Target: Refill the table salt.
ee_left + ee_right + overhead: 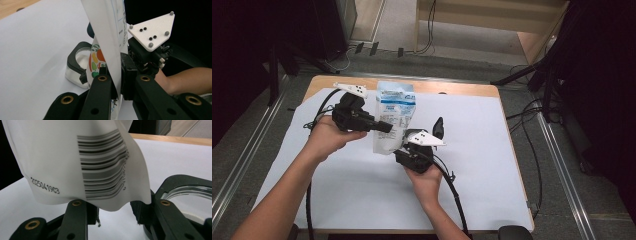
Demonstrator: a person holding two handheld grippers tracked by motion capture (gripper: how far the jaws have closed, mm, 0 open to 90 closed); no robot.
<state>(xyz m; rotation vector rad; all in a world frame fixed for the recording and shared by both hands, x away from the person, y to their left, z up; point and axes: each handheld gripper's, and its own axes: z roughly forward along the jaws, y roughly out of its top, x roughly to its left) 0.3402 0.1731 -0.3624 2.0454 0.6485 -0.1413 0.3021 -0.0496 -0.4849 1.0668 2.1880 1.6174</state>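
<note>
Left gripper point(384, 126) pinching white barcoded pouch point(393, 117)

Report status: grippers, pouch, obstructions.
Left gripper shut on white printed plastic pouch, upright. Right gripper jaws apart at pouch's bottom edge. Black-rimmed glass container beside.

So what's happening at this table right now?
A person holds tongs in each hand over a white sheet on the table. The left tongs are shut on the side of a white printed pouch, holding it upright. The right tongs sit at the pouch's bottom edge, its lower corner between their jaws. A black-rimmed glass container stands just behind.
</note>
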